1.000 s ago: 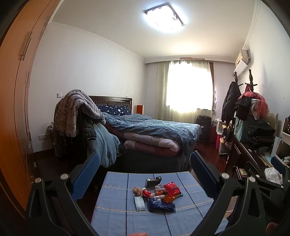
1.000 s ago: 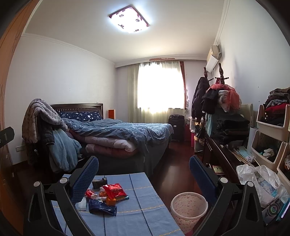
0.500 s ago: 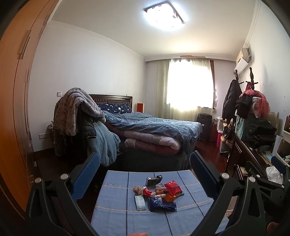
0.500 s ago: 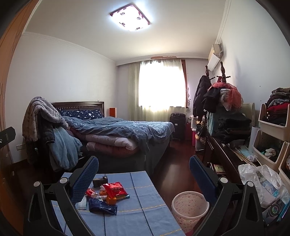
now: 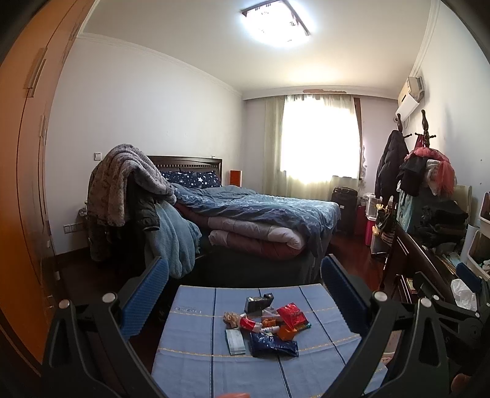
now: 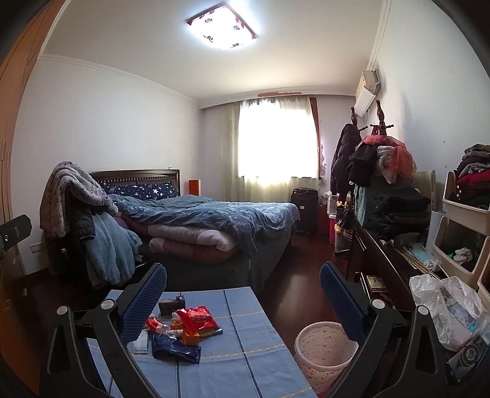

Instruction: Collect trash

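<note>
Wrappers (image 5: 269,326) look light, crinkly, slippery; pinch the red packet's (image 6: 197,318) edge at nine o'clock of the wastebasket (image 6: 324,352). Both grippers (image 5: 245,290) (image 6: 243,294) gape, empty.

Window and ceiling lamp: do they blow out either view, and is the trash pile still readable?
Left wrist: window and ceiling lamp clip to white; the trash pile stays sharp. Right wrist: the same glare, walls bowed by fisheye, and the pile partly hidden behind a finger.

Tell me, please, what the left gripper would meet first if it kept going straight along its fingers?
Probably nothing soon: the left gripper points above the trash pile on the table, toward the bed. Depth is hard to judge.
</note>
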Motion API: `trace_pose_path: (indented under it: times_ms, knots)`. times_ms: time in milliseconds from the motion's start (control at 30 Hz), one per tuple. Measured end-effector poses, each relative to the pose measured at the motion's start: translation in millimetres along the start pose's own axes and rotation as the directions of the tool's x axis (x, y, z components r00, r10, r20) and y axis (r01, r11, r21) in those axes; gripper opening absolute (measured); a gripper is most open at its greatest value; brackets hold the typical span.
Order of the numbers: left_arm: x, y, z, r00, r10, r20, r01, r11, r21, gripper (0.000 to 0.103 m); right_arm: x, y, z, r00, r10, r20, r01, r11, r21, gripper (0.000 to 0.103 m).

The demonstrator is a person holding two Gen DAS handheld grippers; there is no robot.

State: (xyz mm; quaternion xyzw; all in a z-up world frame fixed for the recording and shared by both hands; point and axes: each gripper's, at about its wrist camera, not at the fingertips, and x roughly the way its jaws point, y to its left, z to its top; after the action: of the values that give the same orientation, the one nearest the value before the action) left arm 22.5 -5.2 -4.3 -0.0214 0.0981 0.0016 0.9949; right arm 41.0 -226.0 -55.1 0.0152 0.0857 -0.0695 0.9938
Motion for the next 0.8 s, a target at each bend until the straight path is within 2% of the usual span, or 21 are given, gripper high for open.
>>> trace_pose_path:
  times_ms: [300, 533, 600, 700, 800]
  knots:
    - [35.1, -2.6, -8.3, 0.998, 0.008, -0.059, -0.008, 1.000, 0.008, 0.100, 32.9, 0.6, -16.2, 0.998, 0.025, -0.052, -0.024, 1.000, 0.009, 0.100]
    - [87.3, -1.2, -31.4, 0.988, 0.010, -0.154, -0.007, 1.000, 0.016, 0.100, 79.5, 3.6, -43.8, 0.986, 0.050, -0.161, -0.048, 0.999, 0.015, 0.100]
    - [107.5, -0.2, -44.5, 0.980, 0.011, -0.197, -0.007, 1.000, 0.016, 0.100, 94.5, 4.4, -54.9, 0.977, 0.062, -0.206, -0.060, 0.998, 0.019, 0.100]
    - [142.2, 5.3, -75.4, 0.957, 0.019, -0.289, -0.013, 1.000, 0.023, 0.100, 121.8, 5.8, -78.1, 0.952, 0.108, -0.286, -0.104, 0.994, 0.028, 0.100]
    - [178.3, 15.0, -113.8, 0.923, 0.017, -0.384, -0.014, 1.000, 0.011, 0.100, 153.4, 11.5, -111.9, 0.909, 0.184, -0.374, -0.180, 0.983, 0.046, 0.100]
